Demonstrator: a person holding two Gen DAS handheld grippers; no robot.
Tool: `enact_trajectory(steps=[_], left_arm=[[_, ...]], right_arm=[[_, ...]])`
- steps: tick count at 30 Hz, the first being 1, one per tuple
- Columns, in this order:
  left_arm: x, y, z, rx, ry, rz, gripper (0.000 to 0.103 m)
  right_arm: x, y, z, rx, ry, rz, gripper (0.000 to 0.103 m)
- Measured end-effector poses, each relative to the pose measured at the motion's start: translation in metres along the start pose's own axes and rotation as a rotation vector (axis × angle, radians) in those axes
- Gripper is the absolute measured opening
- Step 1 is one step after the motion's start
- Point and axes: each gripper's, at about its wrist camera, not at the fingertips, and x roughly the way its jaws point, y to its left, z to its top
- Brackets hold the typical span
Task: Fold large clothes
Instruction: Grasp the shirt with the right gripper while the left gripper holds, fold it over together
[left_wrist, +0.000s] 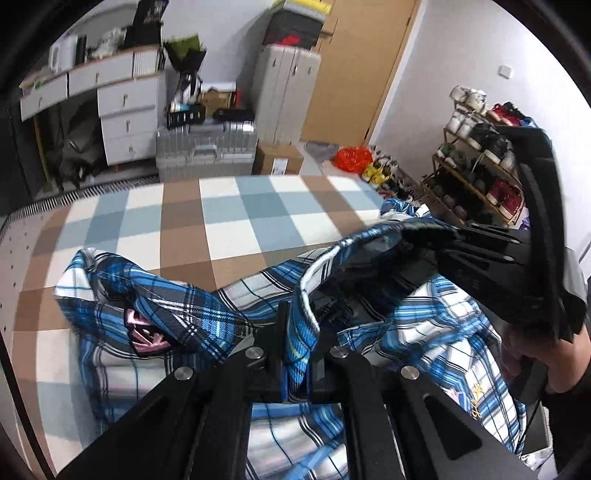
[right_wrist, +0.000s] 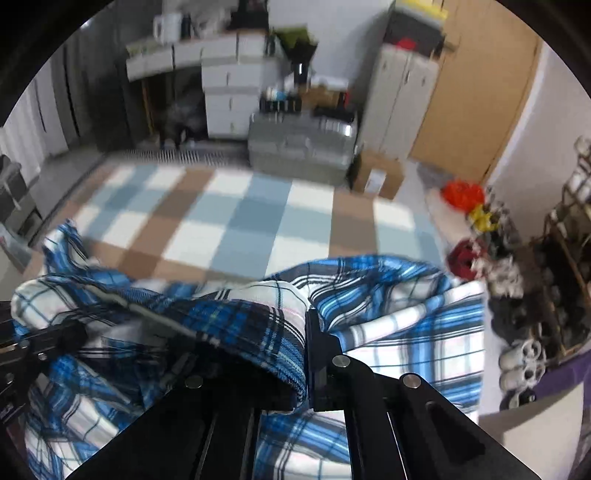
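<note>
From the left wrist camera I see my left gripper (left_wrist: 297, 354) clamped tight on a fold of the blue plaid shirt (left_wrist: 207, 321), the cloth pinched right between the pads and running up and away from them. The rest of the shirt lies bunched on the checked mat (left_wrist: 221, 210), spreading left toward a pink patch and right under my right gripper (left_wrist: 424, 240). That one comes in from the right edge, held by a hand (left_wrist: 546, 358), and its tips are buried in a raised edge of the same shirt, just beyond and to the right of my left pinch. As I judge it, the stretch of fabric between the two grips runs left to right, and that is the line the fold will turn on.

From the right wrist camera, which is blurred, my right gripper (right_wrist: 306, 354) is closed on a thick roll of shirt (right_wrist: 388, 306); the cloth drapes over and hides the left finger. The garment heaps low in front, mostly to the left. The left gripper (right_wrist: 22, 354) shows at the left edge, close by.

I see a grey lidded case (right_wrist: 299, 147) beyond the mat; its contents are hidden.
</note>
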Motion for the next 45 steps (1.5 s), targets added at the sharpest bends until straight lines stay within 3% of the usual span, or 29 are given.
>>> enact_trajectory(steps=[6, 11, 16, 23, 26, 28, 29, 31, 33, 36, 40, 43, 45], left_arm=[[-0.047, -0.018, -0.041, -0.005, -0.071, -0.006, 0.001], [-0.054, -0.029, -0.082, -0.048, -0.034, 0.019, 0.001], [-0.048, -0.030, -0.106, -0.100, 0.012, 0.017, 0.001], [-0.044, -0.034, -0.118, -0.069, 0.095, 0.015, 0.006], [-0.056, -0.026, -0.118, -0.066, 0.094, -0.006, 0.019], [-0.060, -0.019, -0.121, -0.073, 0.121, -0.012, 0.048], [-0.062, -0.013, -0.120, -0.089, 0.151, -0.046, 0.051], [-0.068, -0.007, -0.122, -0.115, 0.171, -0.088, 0.051], [-0.080, -0.001, -0.119, -0.122, 0.156, -0.118, 0.051], [-0.103, 0.004, -0.107, -0.072, 0.085, -0.099, 0.051], [-0.116, 0.008, -0.075, -0.028, -0.023, -0.048, 0.051], [-0.113, 0.019, -0.052, -0.078, -0.067, -0.083, 0.054], [-0.110, 0.029, -0.032, -0.051, -0.103, -0.063, 0.054]], right_arm=[[-0.072, 0.004, -0.045, 0.035, -0.122, 0.012, 0.002], [-0.101, 0.014, -0.100, 0.095, -0.139, 0.029, 0.003], [-0.098, 0.022, -0.150, 0.212, -0.047, 0.019, 0.003], [-0.089, 0.025, -0.181, 0.267, -0.015, -0.011, 0.007], [-0.090, 0.031, -0.190, 0.228, 0.007, -0.056, 0.010], [-0.091, 0.038, -0.197, 0.176, 0.030, -0.086, 0.010], [-0.091, 0.041, -0.199, 0.142, 0.034, -0.104, 0.012], [-0.092, 0.046, -0.201, 0.087, 0.045, -0.135, 0.020], [-0.095, 0.047, -0.207, 0.058, 0.064, -0.124, 0.041], [-0.118, 0.037, -0.216, 0.077, 0.043, -0.103, 0.067], [-0.151, 0.025, -0.223, 0.200, -0.064, -0.019, 0.070], [-0.173, 0.020, -0.203, 0.303, -0.206, 0.088, 0.086], [-0.175, 0.022, -0.181, 0.322, -0.236, 0.128, 0.097]])
